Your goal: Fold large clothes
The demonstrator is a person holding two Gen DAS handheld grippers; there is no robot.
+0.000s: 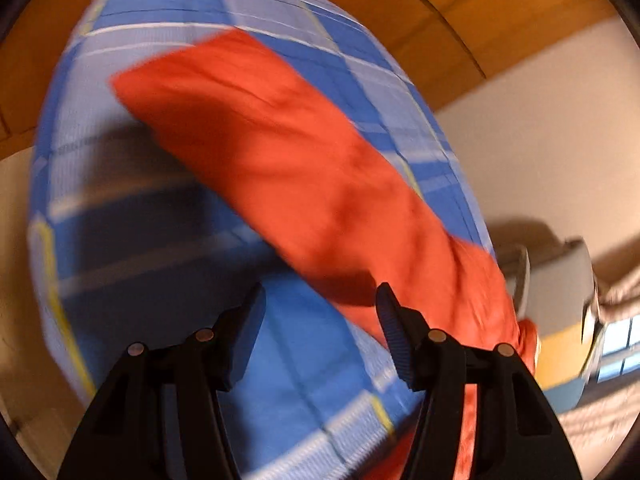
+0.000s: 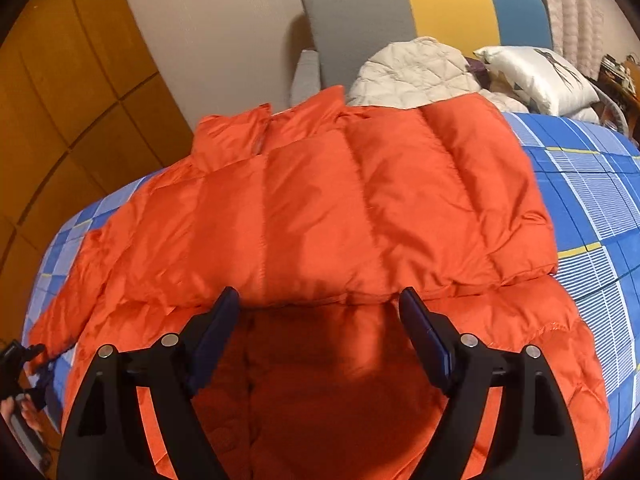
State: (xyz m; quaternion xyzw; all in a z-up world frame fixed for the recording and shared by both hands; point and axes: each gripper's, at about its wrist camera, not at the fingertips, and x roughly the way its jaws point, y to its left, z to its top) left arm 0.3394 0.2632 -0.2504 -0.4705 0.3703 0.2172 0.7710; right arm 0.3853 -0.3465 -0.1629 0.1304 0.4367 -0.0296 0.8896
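An orange puffer jacket (image 2: 340, 208) lies spread on a bed with a blue checked sheet (image 2: 592, 200), its collar toward the far wall. My right gripper (image 2: 320, 300) is open and empty, just above the jacket's near part. In the left wrist view one long orange sleeve (image 1: 288, 152) stretches across the blue sheet (image 1: 160, 240), blurred by motion. My left gripper (image 1: 320, 296) is open and empty above the sheet, with the sleeve beside its right finger (image 1: 390, 316).
A cream quilted garment (image 2: 416, 72) and a white pillow (image 2: 540, 76) lie at the head of the bed, before a grey, yellow and blue headboard (image 2: 400, 8). Orange wood flooring (image 2: 60, 100) lies to the left. The other hand-held gripper (image 2: 20, 364) shows at the left edge.
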